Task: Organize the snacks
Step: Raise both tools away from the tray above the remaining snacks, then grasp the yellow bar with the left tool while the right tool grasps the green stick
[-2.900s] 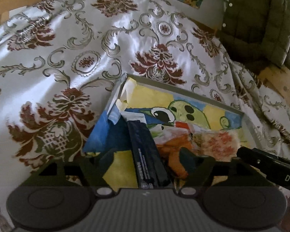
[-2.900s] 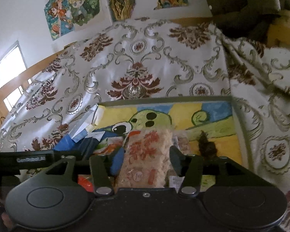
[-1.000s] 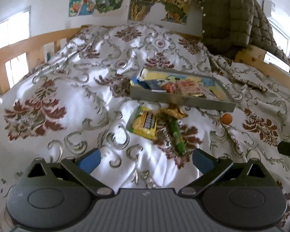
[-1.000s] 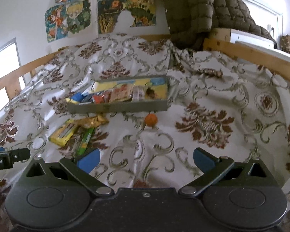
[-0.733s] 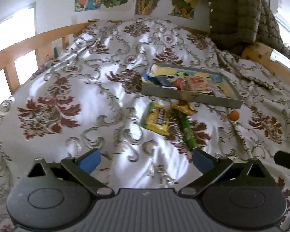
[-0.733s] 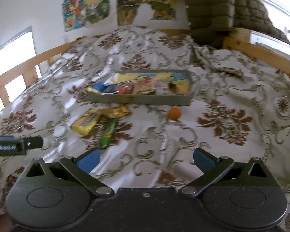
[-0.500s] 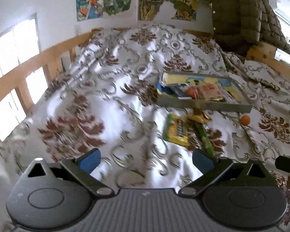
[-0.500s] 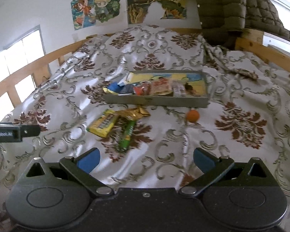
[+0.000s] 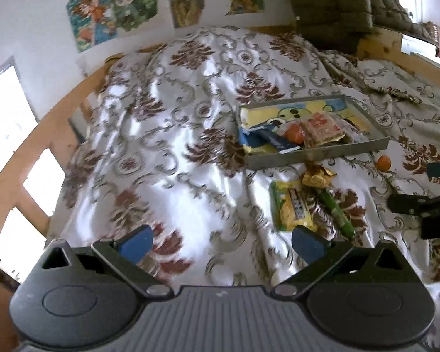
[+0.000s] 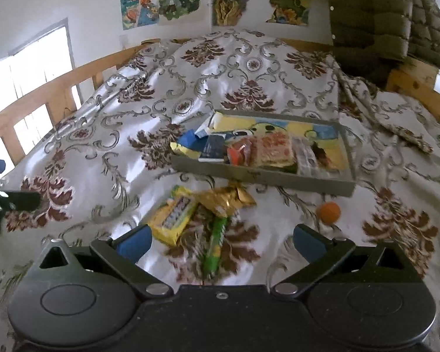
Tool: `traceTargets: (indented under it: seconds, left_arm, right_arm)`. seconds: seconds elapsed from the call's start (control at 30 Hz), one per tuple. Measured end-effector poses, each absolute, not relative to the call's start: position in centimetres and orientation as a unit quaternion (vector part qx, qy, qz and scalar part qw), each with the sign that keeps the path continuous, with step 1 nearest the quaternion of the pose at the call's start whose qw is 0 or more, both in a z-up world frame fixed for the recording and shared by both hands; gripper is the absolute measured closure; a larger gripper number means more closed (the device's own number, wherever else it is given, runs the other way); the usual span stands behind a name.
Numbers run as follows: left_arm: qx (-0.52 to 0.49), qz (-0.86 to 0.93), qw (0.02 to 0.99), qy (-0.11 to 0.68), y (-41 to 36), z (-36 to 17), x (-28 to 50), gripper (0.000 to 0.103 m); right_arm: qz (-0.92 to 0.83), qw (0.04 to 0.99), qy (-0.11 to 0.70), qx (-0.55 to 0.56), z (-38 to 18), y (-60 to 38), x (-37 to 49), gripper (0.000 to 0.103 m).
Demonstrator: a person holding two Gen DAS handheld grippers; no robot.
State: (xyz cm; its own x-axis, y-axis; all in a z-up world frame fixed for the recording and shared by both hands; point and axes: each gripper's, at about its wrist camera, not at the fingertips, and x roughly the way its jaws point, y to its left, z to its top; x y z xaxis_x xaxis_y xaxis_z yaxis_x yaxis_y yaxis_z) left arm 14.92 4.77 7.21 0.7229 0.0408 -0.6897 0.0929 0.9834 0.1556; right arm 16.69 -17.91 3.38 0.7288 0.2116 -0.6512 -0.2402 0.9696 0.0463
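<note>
Both the left gripper (image 9: pixel 221 242) and right gripper (image 10: pixel 221 240) are held wide apart and empty above the bedspread (image 10: pixel 117 158), beyond which three wrapped snacks (image 10: pixel 202 211) (and an orange ball (image 10: pixel 328 211)) lie just before the tray's (image 10: pixel 261 177) near edge.

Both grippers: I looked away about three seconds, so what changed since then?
Both pulled back from the tray and now hang open, empty. The left gripper let go of the dark packet, the right gripper the rice cracker pack; both lie in the tray. Loose snacks unmoved.
</note>
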Motion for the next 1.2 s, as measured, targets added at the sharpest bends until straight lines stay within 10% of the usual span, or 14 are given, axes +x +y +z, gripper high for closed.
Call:
traceTargets:
  seconds: [0.4, 0.87, 1.2]
  left_arm:
    - [0.082, -0.022, 0.925, 0.370, 1.4, -1.3, 22.4, 0.000]
    - [0.101, -0.130, 0.922, 0.350, -2.0, -4.4, 25.6, 0.001]
    - [0.065, -0.125, 0.894, 0.426, -2.2, -6.5, 28.7, 0.023]
  right_arm:
    - [0.156, 0.932, 0.325, -0.040, -5.0, -17.2, 21.1, 0.002]
    - [0.183, 0.916, 0.356, -0.021, -9.0, -17.0, 24.1, 0.050]
    - [0.168, 0.912, 0.372, -0.035, -9.3, -17.1, 24.0, 0.069]
